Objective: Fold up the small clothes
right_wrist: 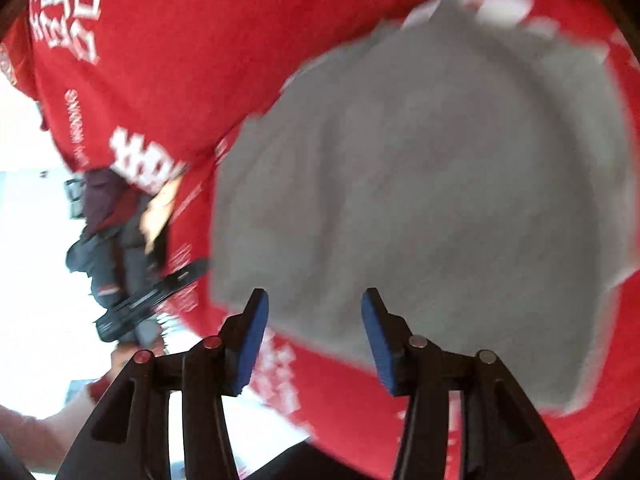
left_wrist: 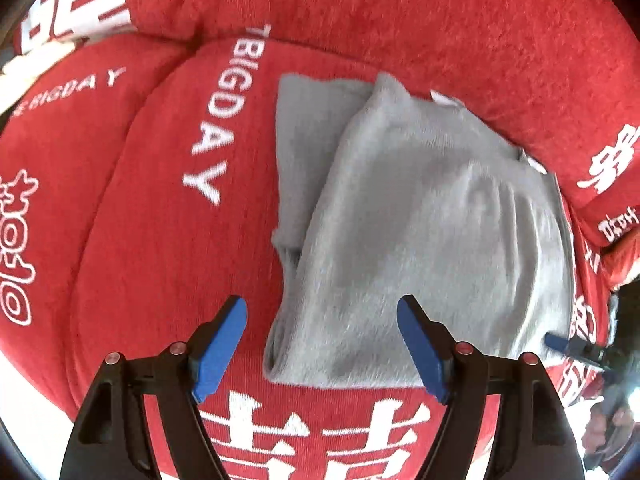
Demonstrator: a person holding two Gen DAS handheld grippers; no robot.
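Note:
A small grey garment [left_wrist: 420, 220] lies folded on a red cushion cover [left_wrist: 152, 240] with white lettering. One grey layer sticks out to its left. My left gripper [left_wrist: 320, 344] is open and empty, just above the garment's near left corner. In the right wrist view the same grey garment [right_wrist: 420, 200] is blurred by motion. My right gripper [right_wrist: 316, 336] is open and empty over the garment's near edge. A blue fingertip [left_wrist: 556, 340] of the right gripper shows at the garment's right edge in the left wrist view.
The red cover [right_wrist: 160, 60] spreads over several sofa cushions, with a raised back cushion [left_wrist: 400, 20] behind the garment. The other gripper's black body [right_wrist: 152, 292] and a hand show at the left of the right wrist view, beyond the sofa edge.

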